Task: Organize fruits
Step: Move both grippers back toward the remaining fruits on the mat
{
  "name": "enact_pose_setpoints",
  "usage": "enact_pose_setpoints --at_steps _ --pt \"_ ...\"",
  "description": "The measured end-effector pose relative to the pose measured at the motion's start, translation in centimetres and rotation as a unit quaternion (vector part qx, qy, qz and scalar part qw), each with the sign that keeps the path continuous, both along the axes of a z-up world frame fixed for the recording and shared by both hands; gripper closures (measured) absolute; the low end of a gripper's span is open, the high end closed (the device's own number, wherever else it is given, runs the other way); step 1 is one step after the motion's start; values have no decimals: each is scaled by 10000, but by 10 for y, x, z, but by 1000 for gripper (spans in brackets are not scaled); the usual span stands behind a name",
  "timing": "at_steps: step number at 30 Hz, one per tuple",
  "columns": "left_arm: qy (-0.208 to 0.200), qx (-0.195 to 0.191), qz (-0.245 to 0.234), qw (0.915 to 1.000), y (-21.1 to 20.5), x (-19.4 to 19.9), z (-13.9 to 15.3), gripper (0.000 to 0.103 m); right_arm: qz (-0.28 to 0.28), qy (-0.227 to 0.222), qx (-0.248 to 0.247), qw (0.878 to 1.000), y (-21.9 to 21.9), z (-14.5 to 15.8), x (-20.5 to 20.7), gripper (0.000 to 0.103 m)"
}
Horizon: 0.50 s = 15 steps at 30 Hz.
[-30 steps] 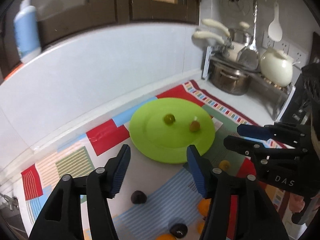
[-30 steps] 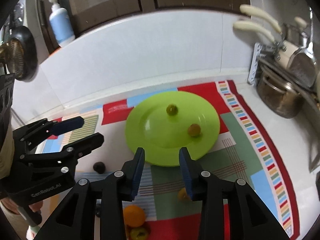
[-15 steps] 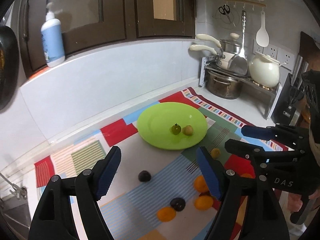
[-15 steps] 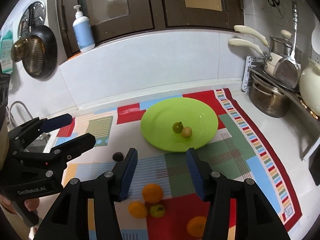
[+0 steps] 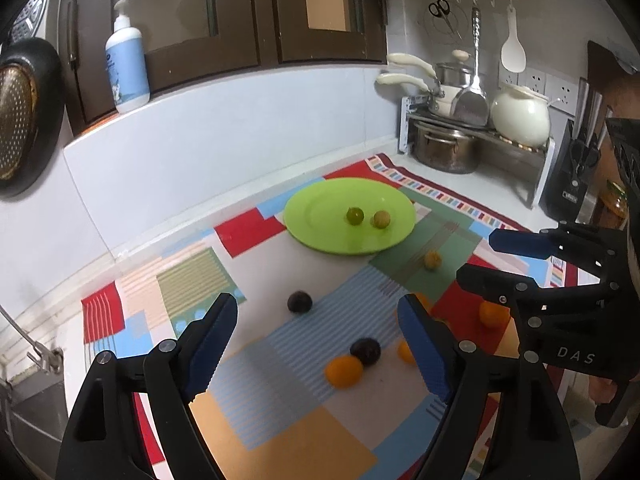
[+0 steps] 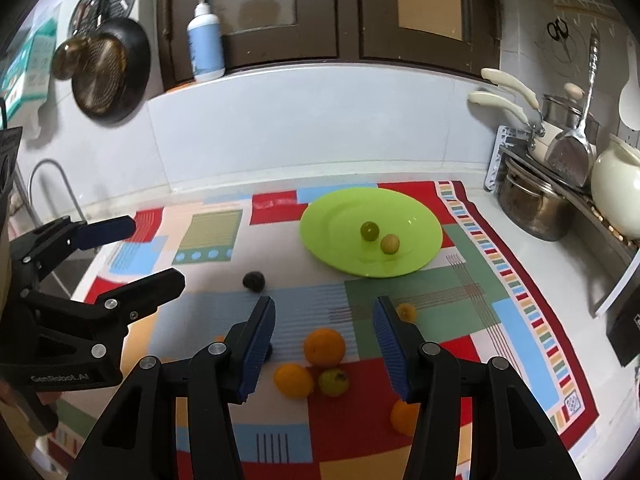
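**A:** Green plate at the back of the mat only has two small fruits on it. Guessing that's our collection spot? The oranges and dark plums sit loose on the mat, well apart from it.

**B:** Yeah, we think so. Our left claw and right claw both hang above the table, spread wide and empty. We reckon the right one's lined up over that nearest orange for the next pickup.

Glossy green plastic plate, woven patterned cloth mat, shiny steel pot
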<state>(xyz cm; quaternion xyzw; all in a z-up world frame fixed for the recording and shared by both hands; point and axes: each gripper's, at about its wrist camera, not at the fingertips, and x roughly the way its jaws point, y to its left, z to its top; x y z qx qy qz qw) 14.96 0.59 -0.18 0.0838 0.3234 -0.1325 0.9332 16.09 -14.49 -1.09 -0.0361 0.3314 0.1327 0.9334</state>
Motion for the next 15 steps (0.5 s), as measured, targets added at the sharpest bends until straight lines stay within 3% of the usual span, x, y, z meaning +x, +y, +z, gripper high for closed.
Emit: enact_pose_setpoints --at_steps 15 --pt "-30 254 -230 9994 1 -18 -33 21 298 108 -525 9981 19 -30 -18 51"
